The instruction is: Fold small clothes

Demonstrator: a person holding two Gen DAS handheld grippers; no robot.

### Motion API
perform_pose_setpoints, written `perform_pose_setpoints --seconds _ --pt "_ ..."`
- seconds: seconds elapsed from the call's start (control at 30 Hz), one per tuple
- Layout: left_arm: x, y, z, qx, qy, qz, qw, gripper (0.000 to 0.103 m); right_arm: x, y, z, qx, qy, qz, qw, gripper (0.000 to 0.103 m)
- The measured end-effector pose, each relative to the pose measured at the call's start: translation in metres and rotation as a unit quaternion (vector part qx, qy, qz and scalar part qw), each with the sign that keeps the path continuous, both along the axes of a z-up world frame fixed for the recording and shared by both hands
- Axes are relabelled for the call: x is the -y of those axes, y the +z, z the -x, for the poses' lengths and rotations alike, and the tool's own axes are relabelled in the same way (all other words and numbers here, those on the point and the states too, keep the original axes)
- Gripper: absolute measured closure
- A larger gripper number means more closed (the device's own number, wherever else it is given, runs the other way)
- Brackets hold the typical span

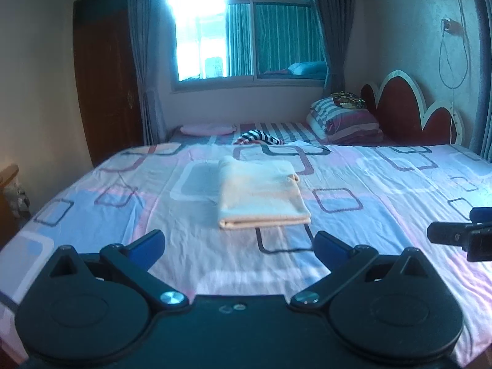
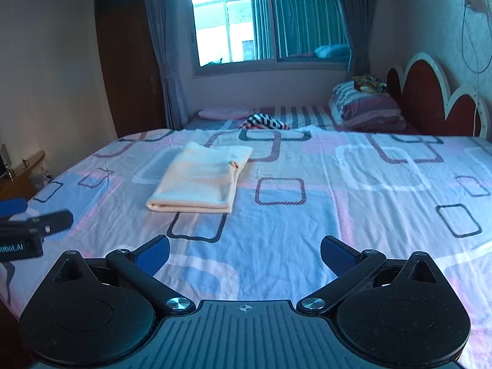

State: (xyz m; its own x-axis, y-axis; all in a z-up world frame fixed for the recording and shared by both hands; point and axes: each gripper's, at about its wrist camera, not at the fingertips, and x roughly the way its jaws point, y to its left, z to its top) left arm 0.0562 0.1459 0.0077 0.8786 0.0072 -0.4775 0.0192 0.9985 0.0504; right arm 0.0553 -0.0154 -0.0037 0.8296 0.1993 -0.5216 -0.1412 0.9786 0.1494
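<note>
A pale peach cloth (image 1: 261, 193) lies folded into a flat rectangle on the patterned bed sheet (image 1: 369, 184); it also shows in the right wrist view (image 2: 200, 178). My left gripper (image 1: 240, 247) is open and empty, just short of the cloth's near folded edge. My right gripper (image 2: 244, 253) is open and empty, to the right of the cloth and nearer than it. The right gripper's tip shows at the right edge of the left wrist view (image 1: 461, 233). The left gripper's tip shows at the left edge of the right wrist view (image 2: 37, 224).
A striped garment (image 1: 258, 137) lies at the far edge of the sheet. Striped pillows (image 1: 344, 120) and a red headboard (image 1: 409, 107) are at the far right. A window (image 1: 246, 30), curtains and a brown door (image 1: 104, 86) stand behind.
</note>
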Motion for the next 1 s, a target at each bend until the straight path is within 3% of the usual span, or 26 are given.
perform_pose_setpoints --seconds 0.13,1.0 --pt "-0.006 0.003 0.011 -0.007 0.004 0.029 0.9995 0.000 0.000 0.014 0.025 0.013 0.003 0.005 1.000 0.000" --pt "0.006 0.026 0.044 0.029 -0.016 0.012 0.9994 0.000 0.002 0.040 0.063 0.040 0.012 0.021 0.999 0.000"
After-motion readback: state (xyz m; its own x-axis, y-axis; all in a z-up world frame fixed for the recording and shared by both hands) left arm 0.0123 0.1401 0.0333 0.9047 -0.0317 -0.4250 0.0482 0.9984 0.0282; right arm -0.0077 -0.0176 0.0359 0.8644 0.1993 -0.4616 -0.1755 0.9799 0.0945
